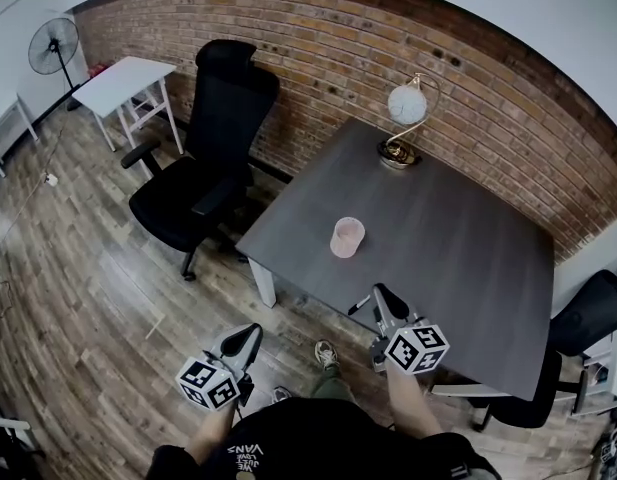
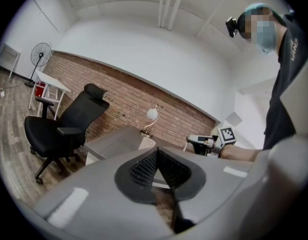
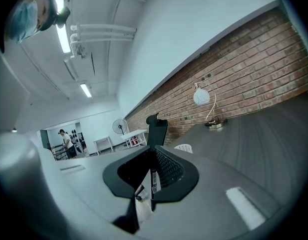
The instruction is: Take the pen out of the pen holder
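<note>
As I judge it, step: pen seems already out.
Right gripper (image 1: 383, 298): clamped on pen (image 3: 152, 183).
Left gripper (image 1: 250, 336): jaws together, empty.
Pen holder (image 1: 347, 237): 11 o'clock from right gripper.
Next: I carry pen clear.

Dark grey table (image 1: 458, 268), pink pen holder (image 1: 347, 237) near edge, globe lamp (image 1: 407, 104) beyond

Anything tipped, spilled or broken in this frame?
Nothing stands out. The pen holder stands upright on the table, and the lamp is upright at the brick-wall side. The right gripper is shut on the pen; the left gripper is shut, empty.
</note>
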`<state>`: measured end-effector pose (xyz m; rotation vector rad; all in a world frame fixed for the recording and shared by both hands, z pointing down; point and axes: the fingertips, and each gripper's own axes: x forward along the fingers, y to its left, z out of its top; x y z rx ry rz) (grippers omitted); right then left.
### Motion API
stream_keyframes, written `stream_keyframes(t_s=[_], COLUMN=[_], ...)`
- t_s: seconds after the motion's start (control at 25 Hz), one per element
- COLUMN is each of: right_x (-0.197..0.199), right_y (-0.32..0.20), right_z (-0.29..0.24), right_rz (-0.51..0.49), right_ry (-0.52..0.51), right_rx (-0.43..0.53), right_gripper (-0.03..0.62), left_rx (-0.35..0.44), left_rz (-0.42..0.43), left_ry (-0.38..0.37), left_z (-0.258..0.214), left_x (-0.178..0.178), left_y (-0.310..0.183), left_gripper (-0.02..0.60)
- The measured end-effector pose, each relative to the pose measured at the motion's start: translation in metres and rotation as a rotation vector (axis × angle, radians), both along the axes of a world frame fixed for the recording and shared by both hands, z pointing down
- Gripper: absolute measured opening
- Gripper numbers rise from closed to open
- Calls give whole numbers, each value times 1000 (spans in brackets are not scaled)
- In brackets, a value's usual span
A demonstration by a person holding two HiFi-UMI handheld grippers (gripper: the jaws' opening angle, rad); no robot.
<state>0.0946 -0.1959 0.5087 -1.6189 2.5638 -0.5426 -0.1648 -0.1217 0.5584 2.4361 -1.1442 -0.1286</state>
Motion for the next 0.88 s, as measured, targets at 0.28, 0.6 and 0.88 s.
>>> stream_keyframes(t_s=[0.28,0.6,0.88], right_x=[-13,-33,-51], right_y=[35,66,90], right_z=[20,46,70], right_rz=[2,-34,-68], right_ry=[-35,-51,-55], right_rx=[-44,-117,-180], right_gripper=[28,28,28], left_rx=[-1,-3,-6], left_rz=[27,39,38], left_ry=[-9,-7,2], left_z=[6,7,10], left_x=[-3,-1,-2], left_y=[16,22,27], left_gripper=[52,52,52])
